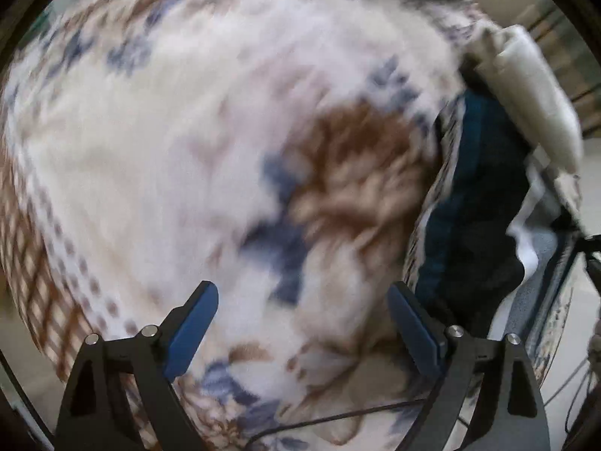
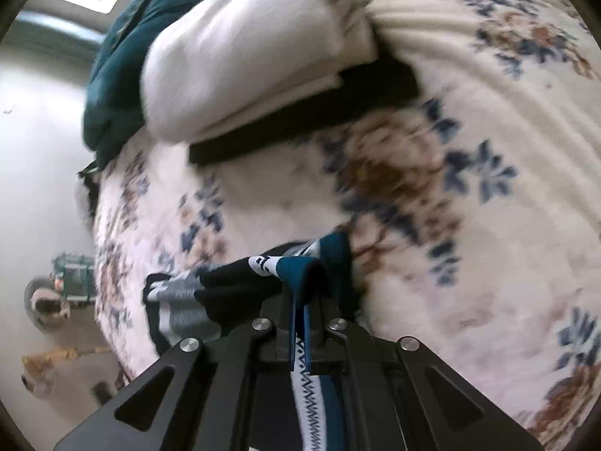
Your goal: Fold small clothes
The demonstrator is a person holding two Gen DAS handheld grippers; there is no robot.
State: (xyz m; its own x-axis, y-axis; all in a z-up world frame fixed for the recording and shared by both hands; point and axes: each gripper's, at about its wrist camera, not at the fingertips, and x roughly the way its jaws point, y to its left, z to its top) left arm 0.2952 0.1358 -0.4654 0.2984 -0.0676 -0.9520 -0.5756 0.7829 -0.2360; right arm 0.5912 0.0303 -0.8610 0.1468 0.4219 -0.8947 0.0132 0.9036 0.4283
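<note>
garment: small teal/black piece w/ white zigzag-patterned band [image 2: 306, 289], prob. underwear or sock-type item; hangs from the right claw at 6 o'clock in the right wrist view, rest of it draped to 8 o'clock over the floral blanket [image 2: 469, 206].
right claw: right gripper [image 2: 305, 323] pressed together, pinching the teal band; cloth loops over the fingertips, patterned strip trails back toward the cam.
left claw: left gripper [image 1: 302, 323] spread wide, nothing btwn the blue pads [image 1: 191, 334]; points down at bare blanket.
same garment, left view: dark teal/black cloth [image 1: 473, 203] at 3 o'clock, just beside the right-hand pad; likely the same piece, blur makes it unsure.
stack: folded white cloth [image 2: 240, 60] on a black piece [image 2: 300, 124] at 12 o'clock, dark green fabric [image 2: 120, 60] behind at 10-11 o'clock.
handling: light, limp, no stiffness; will sag + twist from one pinch pt. Elastic band is thickest, least slippy, so best grip.
where to take: left claw prob. should take the band's free end or the opposite hem, so it spreads flat.
risk: bedding is plush; a low pinch could grab blanket too.
</note>
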